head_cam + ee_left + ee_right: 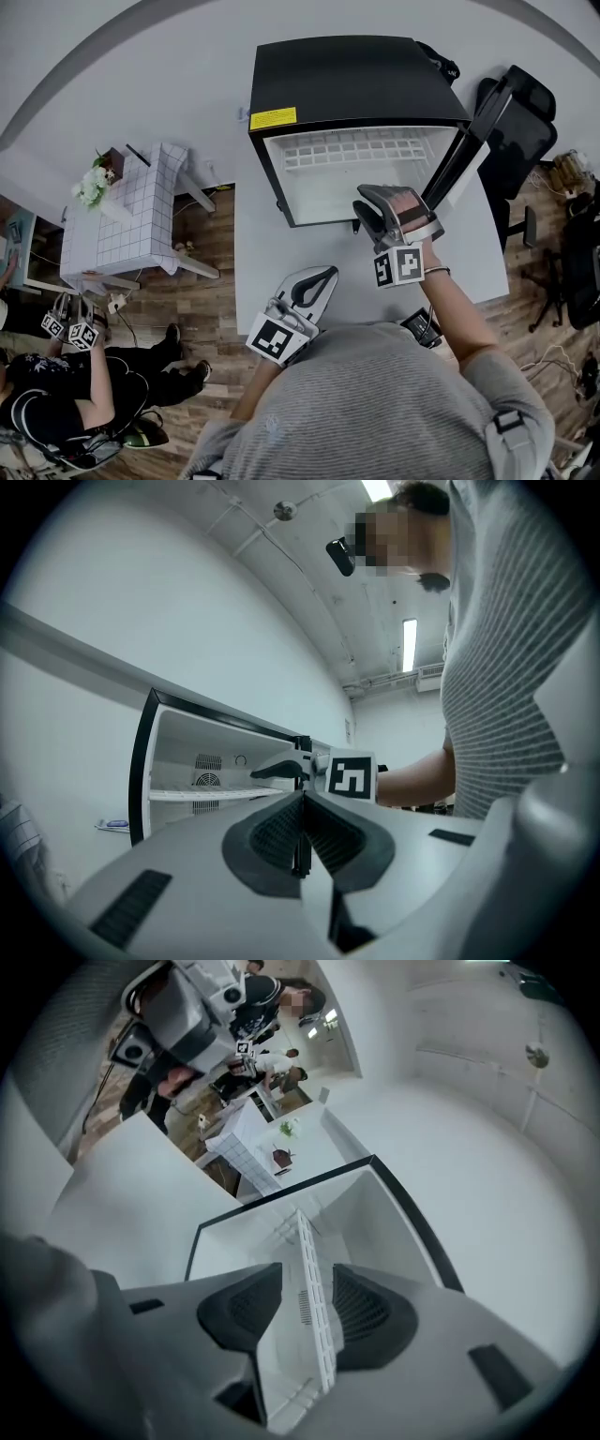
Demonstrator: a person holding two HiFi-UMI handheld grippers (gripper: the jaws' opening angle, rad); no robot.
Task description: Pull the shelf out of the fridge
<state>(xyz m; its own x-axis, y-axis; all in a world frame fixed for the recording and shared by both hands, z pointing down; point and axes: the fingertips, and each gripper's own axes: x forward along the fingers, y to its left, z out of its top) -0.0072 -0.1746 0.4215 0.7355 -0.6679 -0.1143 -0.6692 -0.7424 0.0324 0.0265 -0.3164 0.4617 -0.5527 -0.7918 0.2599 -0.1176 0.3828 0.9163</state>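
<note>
A black mini fridge [337,80] stands open on the white table [281,272], with its white wire shelf [352,150] inside. My right gripper [364,208] is at the front of the opening, rolled on its side. In the right gripper view the shelf [309,1260] runs edge-on through the gap of that gripper [305,1312]; its jaws are open and the pads do not press on it. My left gripper [321,277] hangs shut and empty over the table, short of the fridge. From the left gripper [300,834] view, the right gripper [272,768] reaches toward the shelf [202,794].
The fridge door [473,131] stands swung out to the right. A black office chair [520,122] is behind it. A small white tiled table with flowers [131,206] stands at the left. A seated person holding other grippers [66,328] is at the lower left.
</note>
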